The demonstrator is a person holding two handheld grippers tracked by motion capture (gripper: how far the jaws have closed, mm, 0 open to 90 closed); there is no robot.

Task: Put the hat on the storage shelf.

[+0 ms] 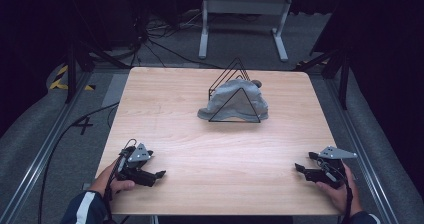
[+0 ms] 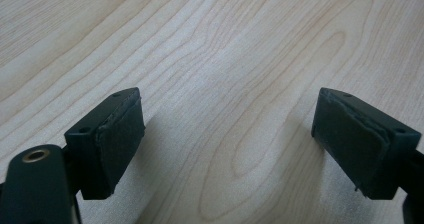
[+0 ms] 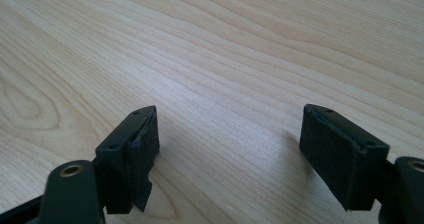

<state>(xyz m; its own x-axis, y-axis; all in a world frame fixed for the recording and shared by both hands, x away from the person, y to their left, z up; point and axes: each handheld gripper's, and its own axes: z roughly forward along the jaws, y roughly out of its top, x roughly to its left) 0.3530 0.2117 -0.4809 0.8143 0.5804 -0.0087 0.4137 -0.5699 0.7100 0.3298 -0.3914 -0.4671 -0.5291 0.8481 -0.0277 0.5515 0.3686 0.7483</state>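
Near the table's front corners, the left gripper (image 1: 150,173) and right gripper (image 1: 305,169) rest in the person's hands, black padded jaws spread wide over bare pale wood-grain table (image 1: 165,109). Farther back, right of centre, a crumpled grey cloth (image 1: 227,96) drapes over a black triangular wire rack (image 1: 235,101) whose long axis runs front to back. Beyond lie grey carpet (image 1: 90,134) and a white frame (image 1: 245,6).

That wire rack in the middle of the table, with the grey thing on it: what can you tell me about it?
The wire rack is thin black metal wire bent into a row of upright triangles, standing toward the far middle of the wooden table. A crumpled grey cloth lies draped through it, spilling out on both sides onto the tabletop, with the front triangle standing in front of the cloth. Both grippers are at the near edge, far from it.
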